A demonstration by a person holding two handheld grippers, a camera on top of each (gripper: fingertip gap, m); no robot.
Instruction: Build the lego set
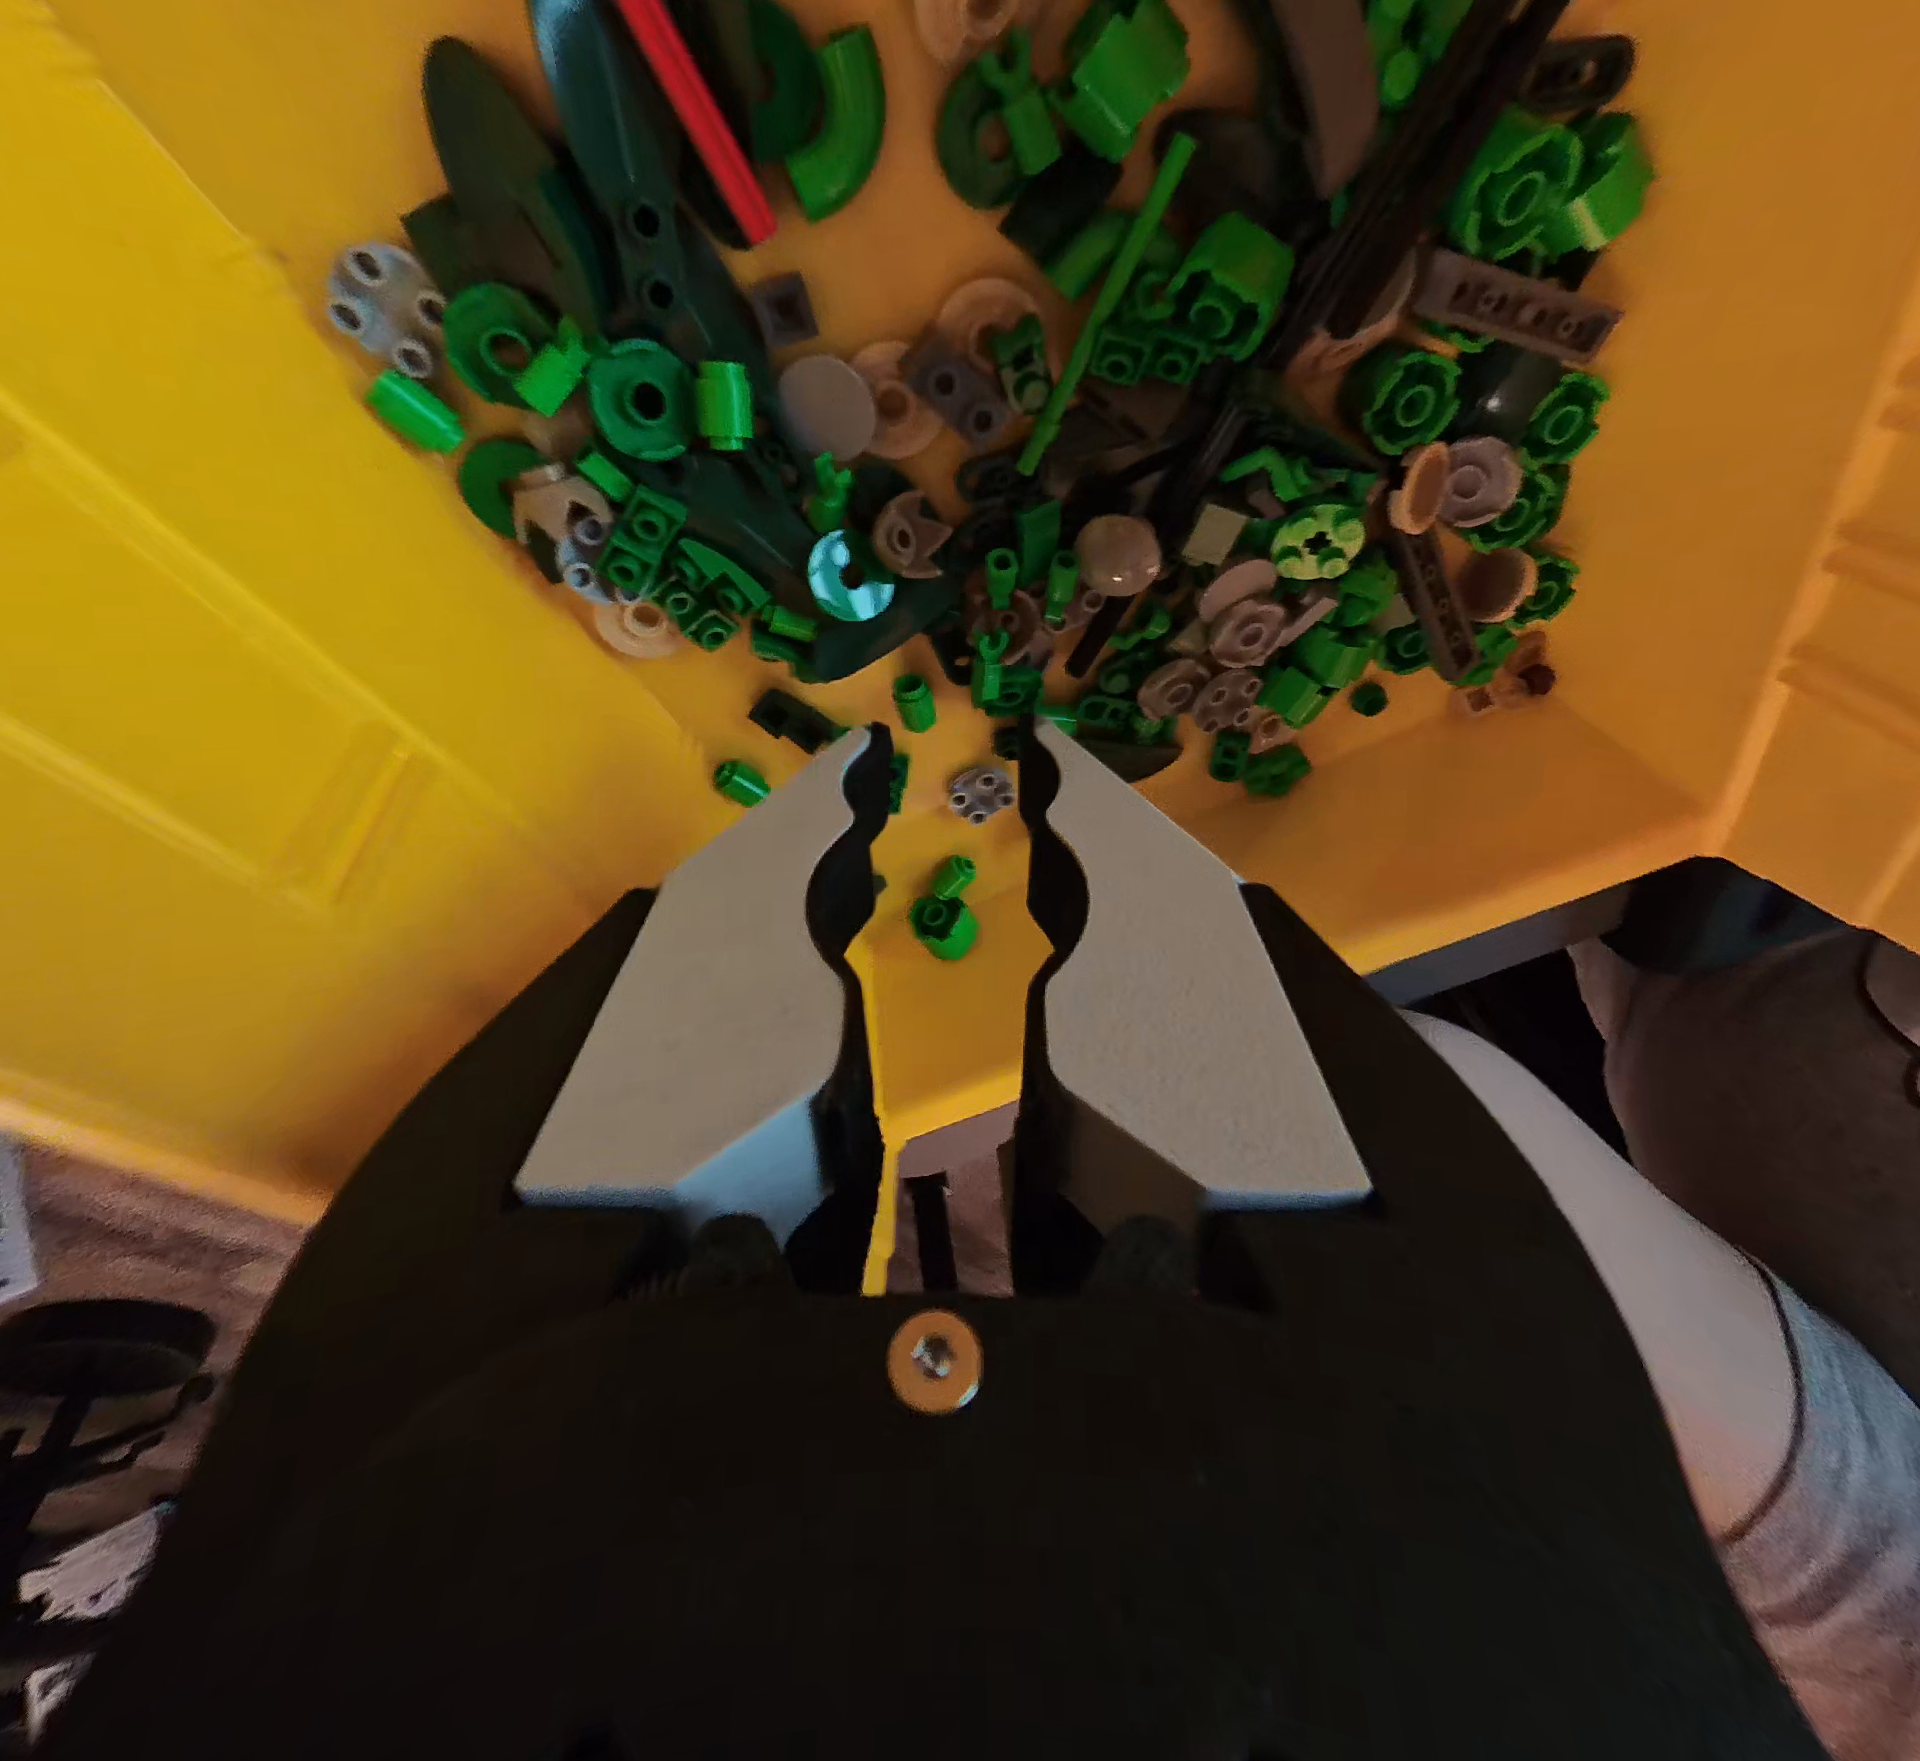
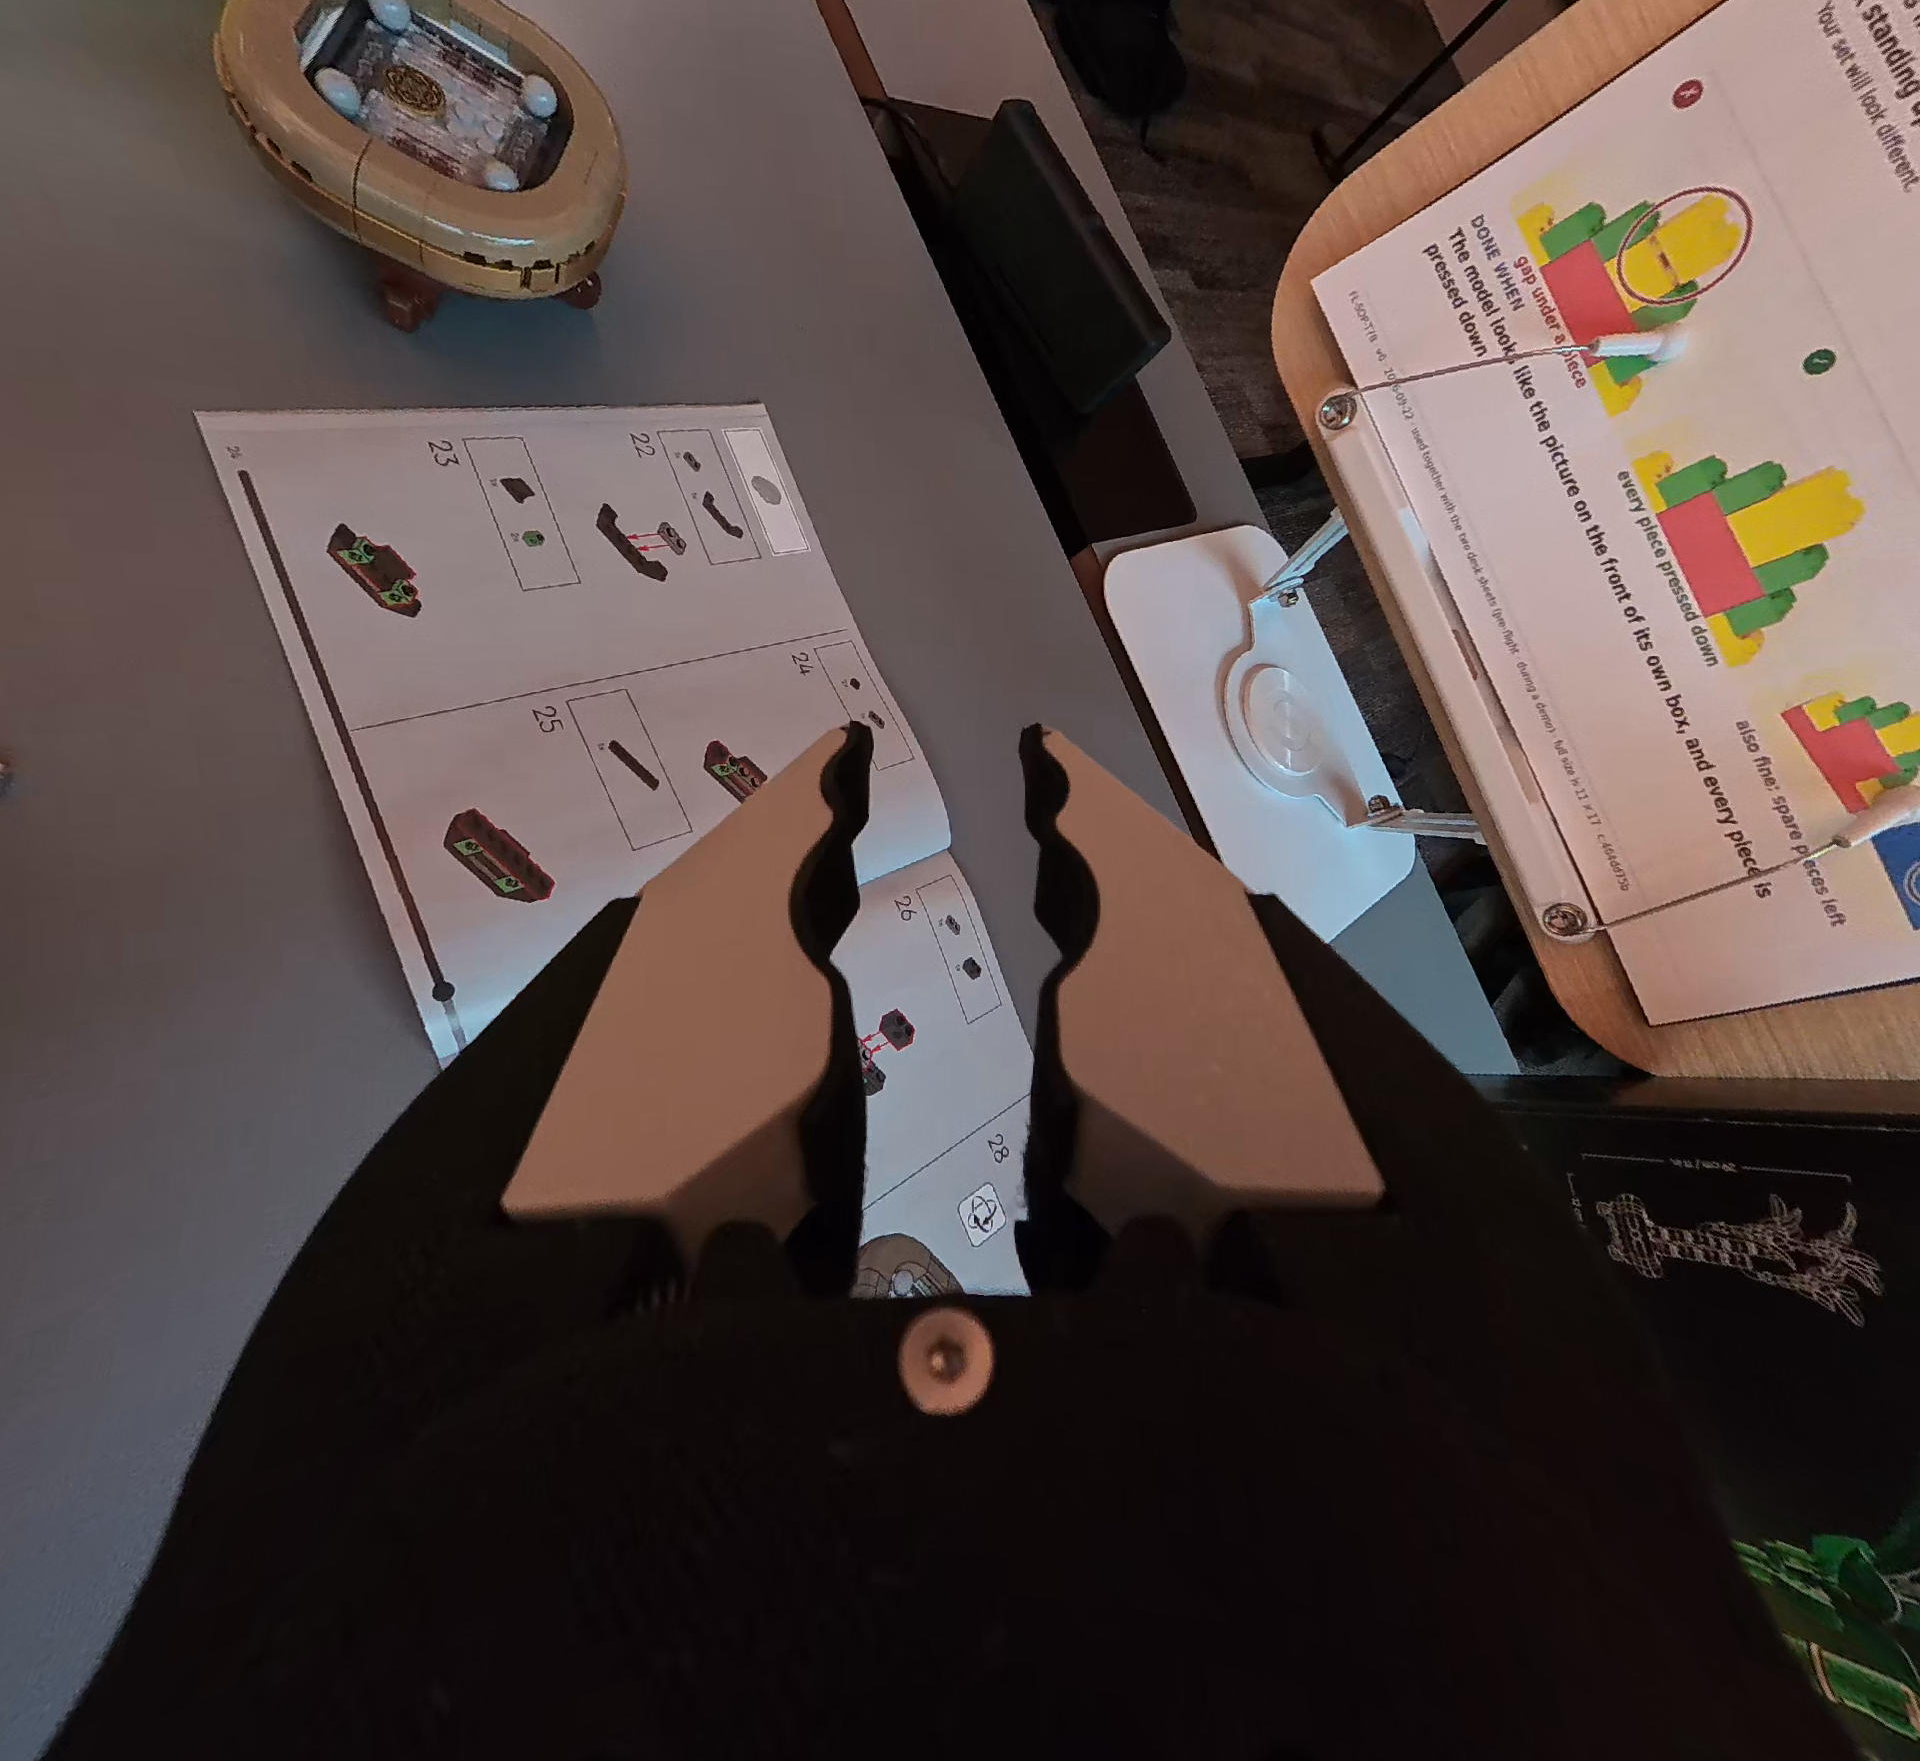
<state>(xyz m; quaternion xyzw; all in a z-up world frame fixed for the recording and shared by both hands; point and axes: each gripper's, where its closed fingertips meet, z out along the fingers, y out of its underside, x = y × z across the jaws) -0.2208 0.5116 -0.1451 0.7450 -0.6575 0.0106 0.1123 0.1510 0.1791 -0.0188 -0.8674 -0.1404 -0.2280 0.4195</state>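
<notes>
In the left wrist view my left gripper [image 1: 954, 740] is open and empty, held over a yellow tray [image 1: 260, 485] that holds a heap of loose lego pieces [image 1: 1039, 423], mostly green, dark green, grey and tan. A small grey round plate [image 1: 979, 793] and a green stud piece [image 1: 943, 911] lie between its fingers, below them. In the right wrist view my right gripper [image 2: 945, 740] is open and empty above the open instruction booklet [image 2: 540, 631] on the grey table [image 2: 156, 880]. A tan oval built lego base [image 2: 416, 122] stands at the far left.
A wooden stand with a printed sheet [image 2: 1662, 485] on a white foot [image 2: 1247, 693] stands at the right, beyond the table edge [image 2: 1039, 423]. The black set box [image 2: 1766, 1348] lies at the lower right. A long red axle [image 1: 655, 38] lies in the tray. About 50 cm separates my left fingertips from my right. The tan oval built lego base [image 2: 416, 122] is about equally far from each gripper, around 25 cm.
</notes>
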